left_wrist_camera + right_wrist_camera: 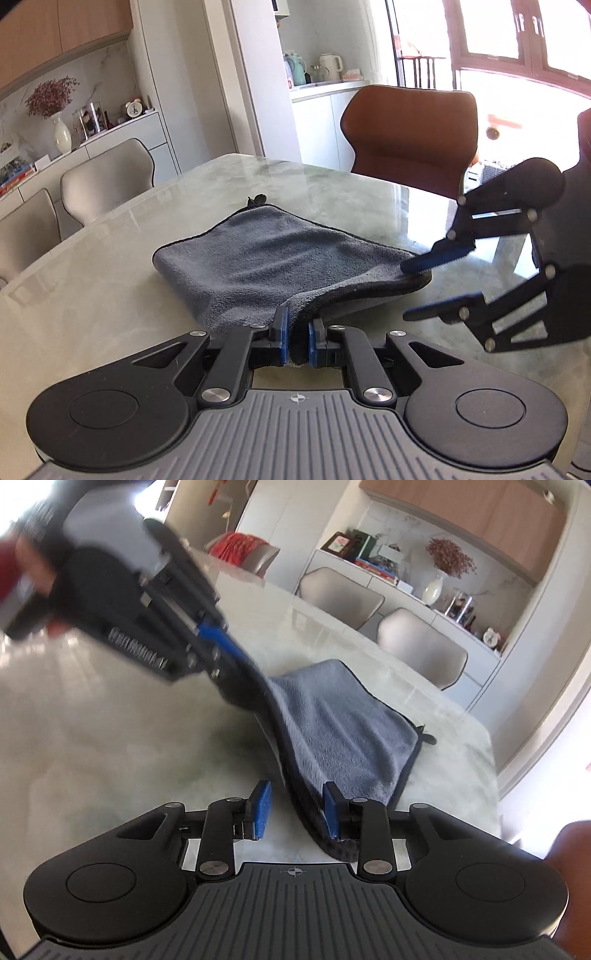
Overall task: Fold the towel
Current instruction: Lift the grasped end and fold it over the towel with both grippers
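Note:
A grey-blue towel (258, 258) with a dark hem lies folded on the marble table (110, 251). My left gripper (297, 317) is shut on the near edge of the towel, and the cloth is bunched between its blue pads. In the right wrist view the left gripper (236, 661) holds that edge lifted off the table. My right gripper (295, 797) stands open, and the towel (343, 731) hem runs between its jaws beside the right pad (330, 808). Seen from the left wrist, the right gripper (406, 291) straddles the towel's right corner with its fingers apart.
A brown chair (410, 136) stands at the far side of the table, and beige chairs (110, 173) along the left side. Behind them a sideboard carries a white vase (433, 590) and books. The table's far edge (491, 746) lies just beyond the towel.

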Motion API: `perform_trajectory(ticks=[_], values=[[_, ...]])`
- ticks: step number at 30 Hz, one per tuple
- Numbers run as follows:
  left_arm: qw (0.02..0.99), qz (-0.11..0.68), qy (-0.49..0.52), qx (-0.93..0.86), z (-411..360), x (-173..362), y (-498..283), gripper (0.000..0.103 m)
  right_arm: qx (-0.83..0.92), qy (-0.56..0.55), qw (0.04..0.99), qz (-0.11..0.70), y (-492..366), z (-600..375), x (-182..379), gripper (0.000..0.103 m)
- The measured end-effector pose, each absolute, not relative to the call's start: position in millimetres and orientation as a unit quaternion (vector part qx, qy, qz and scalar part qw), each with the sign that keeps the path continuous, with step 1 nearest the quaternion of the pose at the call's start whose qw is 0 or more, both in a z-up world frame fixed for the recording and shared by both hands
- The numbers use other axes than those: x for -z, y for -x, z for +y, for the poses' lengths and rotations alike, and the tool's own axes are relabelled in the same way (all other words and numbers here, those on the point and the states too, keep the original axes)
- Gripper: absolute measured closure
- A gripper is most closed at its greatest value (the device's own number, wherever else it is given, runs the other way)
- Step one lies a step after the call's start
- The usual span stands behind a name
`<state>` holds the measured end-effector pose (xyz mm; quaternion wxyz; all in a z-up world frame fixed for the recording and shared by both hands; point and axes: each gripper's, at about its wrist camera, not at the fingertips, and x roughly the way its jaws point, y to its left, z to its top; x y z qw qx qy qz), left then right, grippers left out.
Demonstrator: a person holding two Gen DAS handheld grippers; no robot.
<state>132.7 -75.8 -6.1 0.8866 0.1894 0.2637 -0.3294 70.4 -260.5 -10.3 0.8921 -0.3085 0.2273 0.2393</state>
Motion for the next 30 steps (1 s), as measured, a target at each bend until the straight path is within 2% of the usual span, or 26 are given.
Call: perform_trajectory(ticks=[7, 11, 13, 17, 22, 30], values=[[0.887, 0.264, -0.193, 0.326, -76, 4, -132, 0.094, -0.187, 0.36, 0.887, 0.22, -78, -258, 29, 0.072], [0.885, 0.262, -0.205, 0.325, -76, 4, -132, 0.094, -0.189, 0.3, 0.904, 0.237, -86, -269, 24, 0.09], [0.884, 0.258, -0.217, 0.325, -76, 4, -130, 0.094, -0.191, 0.275, 0.912, 0.235, -86, -274, 17, 0.092], [0.885, 0.25, -0.225, 0.322, -76, -4, -133, 0.094, -0.198, 0.232, 0.927, 0.219, -90, -285, -5, 0.093], [0.894, 0.229, -0.232, 0.308, -79, -26, -150, 0.094, -0.186, 0.229, 0.934, 0.2, -114, -289, -28, 0.093], [0.9, 0.262, -0.215, 0.274, -81, -44, -232, 0.093, -0.179, 0.215, 0.935, 0.218, -198, -285, -48, 0.093]])
